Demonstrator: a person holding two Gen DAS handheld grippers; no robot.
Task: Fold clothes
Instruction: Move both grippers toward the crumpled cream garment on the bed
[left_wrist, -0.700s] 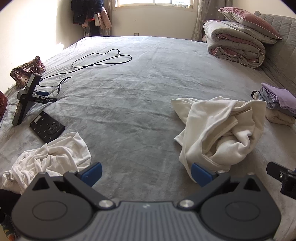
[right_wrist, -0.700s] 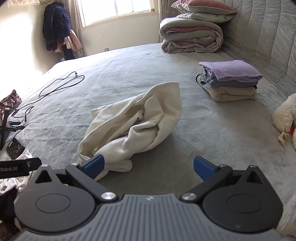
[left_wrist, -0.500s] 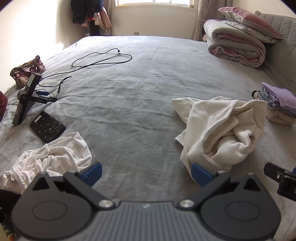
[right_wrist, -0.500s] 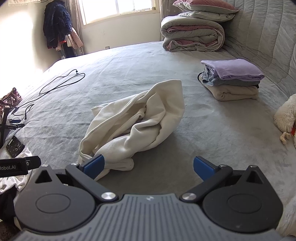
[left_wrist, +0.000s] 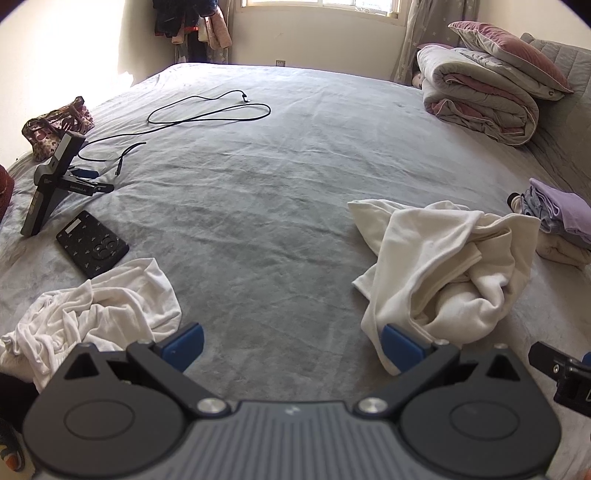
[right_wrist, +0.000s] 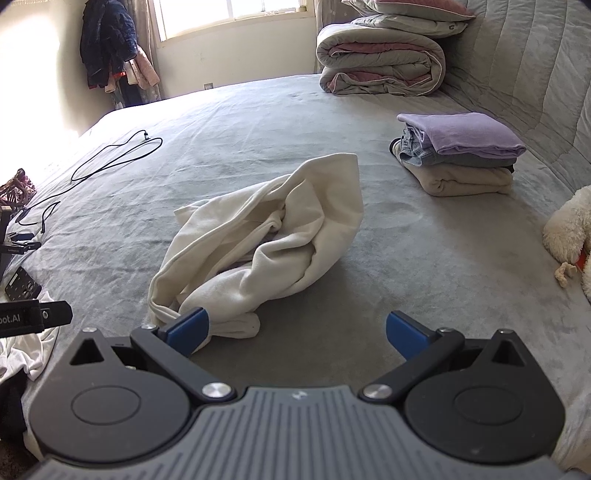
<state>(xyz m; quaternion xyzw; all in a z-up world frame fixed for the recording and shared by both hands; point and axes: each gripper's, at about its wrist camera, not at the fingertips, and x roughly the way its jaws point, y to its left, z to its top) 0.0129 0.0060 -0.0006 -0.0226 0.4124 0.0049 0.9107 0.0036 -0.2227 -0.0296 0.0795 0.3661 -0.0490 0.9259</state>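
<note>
A crumpled cream garment (left_wrist: 439, 266) (right_wrist: 266, 236) lies in a heap on the grey bed (left_wrist: 258, 206) (right_wrist: 424, 251). My left gripper (left_wrist: 291, 345) hovers open near the bed's front edge, its right blue pad at the heap's near corner. My right gripper (right_wrist: 297, 330) is open too, its left pad just in front of the heap's near end. Nothing sits between either pair of jaws. A rumpled white garment (left_wrist: 92, 310) lies at the front left. A stack of folded clothes (right_wrist: 458, 151) (left_wrist: 557, 221), lilac on top, rests at the right.
A phone (left_wrist: 92, 243), a black stand (left_wrist: 51, 181), a black cable (left_wrist: 207, 110) and a patterned bag (left_wrist: 55, 125) lie along the left side. Rolled bedding with pillows (right_wrist: 380, 55) fills the far right corner. A white plush toy (right_wrist: 569, 232) sits at the right edge.
Both grippers have crept slightly forward toward the cream heap; both stay open. The clothes have not moved.
</note>
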